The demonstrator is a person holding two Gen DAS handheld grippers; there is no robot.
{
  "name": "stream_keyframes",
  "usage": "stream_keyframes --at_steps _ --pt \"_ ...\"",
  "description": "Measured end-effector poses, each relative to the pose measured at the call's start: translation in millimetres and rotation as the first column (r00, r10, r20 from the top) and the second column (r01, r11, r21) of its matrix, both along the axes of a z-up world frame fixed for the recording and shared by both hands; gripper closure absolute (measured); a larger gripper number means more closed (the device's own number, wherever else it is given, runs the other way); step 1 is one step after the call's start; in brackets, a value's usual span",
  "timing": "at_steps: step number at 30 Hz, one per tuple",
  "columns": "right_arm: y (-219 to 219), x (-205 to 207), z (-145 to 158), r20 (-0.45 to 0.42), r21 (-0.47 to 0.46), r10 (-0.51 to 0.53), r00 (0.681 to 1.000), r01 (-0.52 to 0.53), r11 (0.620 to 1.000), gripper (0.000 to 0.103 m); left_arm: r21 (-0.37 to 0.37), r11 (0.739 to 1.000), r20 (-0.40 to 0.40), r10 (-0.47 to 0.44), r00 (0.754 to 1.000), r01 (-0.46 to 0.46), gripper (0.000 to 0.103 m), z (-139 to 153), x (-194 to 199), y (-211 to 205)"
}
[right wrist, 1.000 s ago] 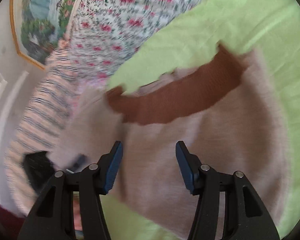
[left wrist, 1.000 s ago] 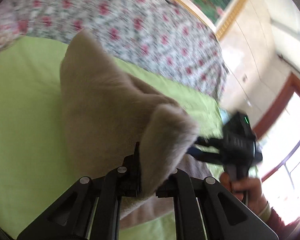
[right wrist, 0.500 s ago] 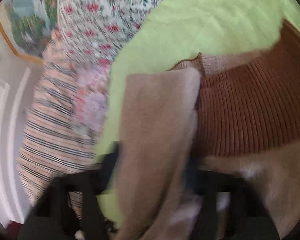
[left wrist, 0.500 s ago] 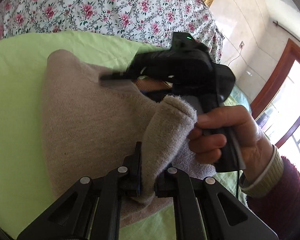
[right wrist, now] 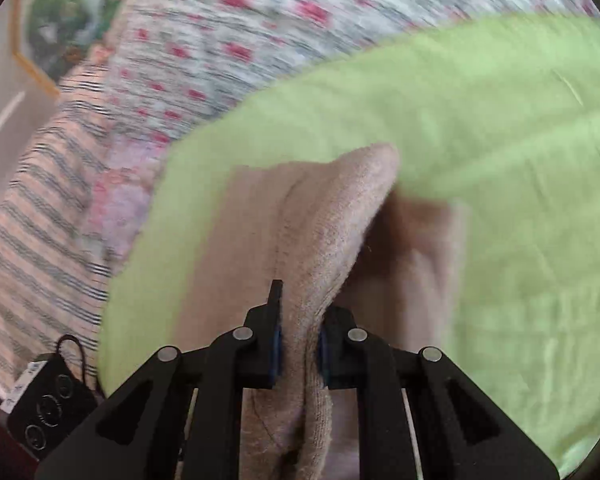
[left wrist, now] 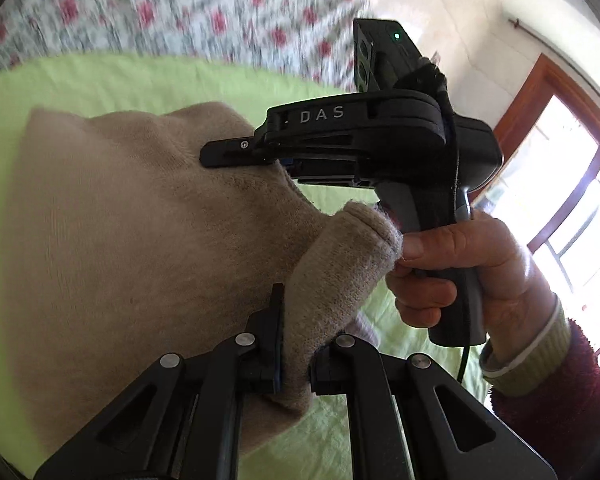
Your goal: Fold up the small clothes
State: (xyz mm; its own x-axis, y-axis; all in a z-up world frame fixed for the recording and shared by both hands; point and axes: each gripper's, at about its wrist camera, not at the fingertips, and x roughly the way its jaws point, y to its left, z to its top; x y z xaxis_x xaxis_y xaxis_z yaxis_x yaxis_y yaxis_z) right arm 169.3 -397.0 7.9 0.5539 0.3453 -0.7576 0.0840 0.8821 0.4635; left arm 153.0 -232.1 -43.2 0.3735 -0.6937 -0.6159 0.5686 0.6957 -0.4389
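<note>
A small beige knit garment (left wrist: 132,232) lies on a light green sheet (left wrist: 112,80). My left gripper (left wrist: 296,356) is shut on a raised fold of the garment at its near edge. My right gripper (right wrist: 298,344) is shut on another fold of the same beige garment (right wrist: 332,216), which stands up between its jaws. In the left wrist view the right gripper (left wrist: 244,156) comes in from the right, held by a hand (left wrist: 460,268), its fingers pinching the garment's far upper edge. The garment's brown ribbed part is hidden.
A floral bedspread (left wrist: 172,12) lies beyond the green sheet (right wrist: 480,128). A striped cloth (right wrist: 40,208) lies at the left in the right wrist view. A small black device (right wrist: 44,412) sits at the lower left there. A window with a wooden frame (left wrist: 556,160) is at the right.
My right gripper, open over the garment a second ago, has closed on a fold at its far edge. My left gripper has kept its hold on the near fold.
</note>
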Motion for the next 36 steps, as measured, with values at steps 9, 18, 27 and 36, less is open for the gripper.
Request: stream_keyframes --at_steps 9,18,27,36 --pt "-2.5 -13.9 1.8 0.032 -0.148 -0.004 0.999 0.009 0.989 0.087 0.036 0.999 0.013 -0.026 1.000 0.026 0.094 -10.1 -8.3 -15.3" --pt "-6.1 -35.8 -6.5 0.028 -0.201 -0.081 0.996 0.085 0.976 0.074 0.031 0.998 -0.046 -0.051 0.998 0.052 0.071 -3.8 -17.0 12.4" --pt "-13.7 -58.4 -12.7 0.022 -0.047 -0.138 0.990 0.139 0.989 0.021 0.012 0.992 -0.047 0.125 0.991 -0.125 0.019 17.3 -8.7 94.5" --pt "-31.6 -27.2 -38.0 -0.017 0.140 -0.110 0.994 0.112 0.984 0.021 -0.027 0.976 -0.294 0.198 0.935 -0.215 0.011 -34.2 93.1 124.9"
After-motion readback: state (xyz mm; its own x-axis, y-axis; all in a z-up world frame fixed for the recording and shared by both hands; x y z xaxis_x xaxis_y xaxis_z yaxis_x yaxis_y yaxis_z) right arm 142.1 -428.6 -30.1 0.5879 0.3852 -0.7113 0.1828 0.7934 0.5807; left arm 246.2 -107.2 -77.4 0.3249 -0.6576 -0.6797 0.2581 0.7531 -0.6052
